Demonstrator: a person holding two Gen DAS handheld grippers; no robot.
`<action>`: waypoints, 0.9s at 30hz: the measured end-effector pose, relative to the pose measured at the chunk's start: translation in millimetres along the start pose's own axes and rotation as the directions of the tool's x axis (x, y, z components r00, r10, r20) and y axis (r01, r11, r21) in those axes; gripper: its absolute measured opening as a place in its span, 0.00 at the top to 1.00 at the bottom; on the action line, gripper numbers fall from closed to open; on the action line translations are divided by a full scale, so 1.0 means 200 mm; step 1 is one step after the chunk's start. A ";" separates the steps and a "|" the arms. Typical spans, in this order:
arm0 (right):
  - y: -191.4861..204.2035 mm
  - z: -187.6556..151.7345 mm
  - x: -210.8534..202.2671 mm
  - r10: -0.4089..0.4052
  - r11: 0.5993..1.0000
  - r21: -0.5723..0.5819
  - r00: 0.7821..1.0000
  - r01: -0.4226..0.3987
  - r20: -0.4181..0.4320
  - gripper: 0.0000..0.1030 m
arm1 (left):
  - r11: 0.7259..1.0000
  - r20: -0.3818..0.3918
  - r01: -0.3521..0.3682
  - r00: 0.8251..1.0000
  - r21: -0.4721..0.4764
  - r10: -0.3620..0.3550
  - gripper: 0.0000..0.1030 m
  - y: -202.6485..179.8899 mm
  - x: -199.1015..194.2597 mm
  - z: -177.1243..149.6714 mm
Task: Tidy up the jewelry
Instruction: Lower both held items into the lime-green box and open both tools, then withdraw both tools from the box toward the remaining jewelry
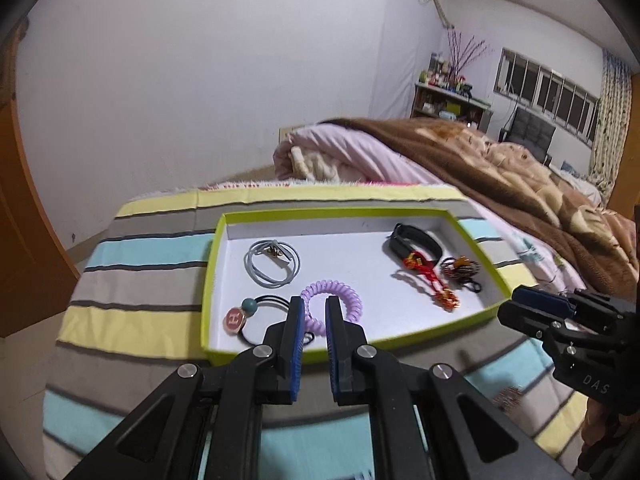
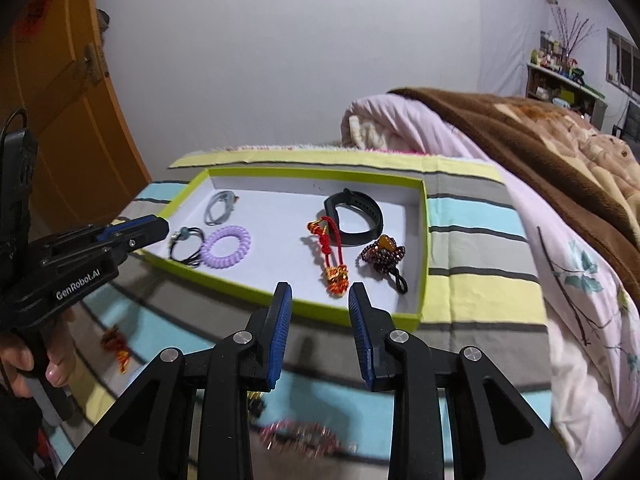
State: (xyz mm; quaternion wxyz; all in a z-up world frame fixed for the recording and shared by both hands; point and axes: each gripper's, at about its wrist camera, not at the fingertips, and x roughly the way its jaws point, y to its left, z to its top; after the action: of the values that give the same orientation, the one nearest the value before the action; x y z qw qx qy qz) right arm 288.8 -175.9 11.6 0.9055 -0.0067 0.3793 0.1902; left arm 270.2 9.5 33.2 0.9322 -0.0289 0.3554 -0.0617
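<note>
- Striped bedspread [image 2: 472, 240] carries a shallow lime-green cardboard tray [image 2: 424, 248].
- Inside: lilac coil hair tie [image 2: 226, 246], black watch band [image 2: 354, 216], red knotted cord bracelet [image 2: 332, 256], garnet bead bracelet [image 2: 382, 256].
- Left gripper [image 1: 313, 312] and right gripper [image 2: 320, 300] fingers both spread, holding nothing.

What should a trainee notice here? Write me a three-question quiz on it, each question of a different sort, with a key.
1. True or false: the purple spiral hair tie lies outside the green-rimmed tray.
2. Which lies closest to the black wristband? A) red knotted cord B) grey cord loop C) H-charm hair tie
3. Fill in: the left gripper and the right gripper both hold nothing, and their jaws stand ____.

Key: 1 false, it lies inside the tray; 2 A; 3 open.
</note>
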 end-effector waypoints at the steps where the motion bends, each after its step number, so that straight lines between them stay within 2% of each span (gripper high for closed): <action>1: 0.01 -0.02 -0.04 0.001 1.000 -0.002 1.000 -0.001 0.013 0.71 | 1.000 0.011 0.001 1.000 -0.004 -0.001 0.91 0.00 -0.05 -0.01; 12: 0.12 -0.24 -0.39 0.014 1.000 -0.008 0.994 -0.013 0.109 0.71 | 1.000 0.103 -0.018 0.995 0.010 0.017 0.91 -0.07 -0.47 -0.29; 27: 0.20 -0.48 -0.67 0.004 1.000 -0.011 0.984 -0.002 0.179 0.71 | 0.998 0.158 -0.056 0.986 -0.010 0.057 0.91 -0.05 -0.78 -0.57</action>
State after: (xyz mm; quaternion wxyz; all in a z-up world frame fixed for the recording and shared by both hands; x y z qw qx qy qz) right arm 123.1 -199.8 41.5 0.9355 0.0060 0.2955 0.1935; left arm 78.7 19.4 51.7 0.9588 -0.0260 0.2811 -0.0319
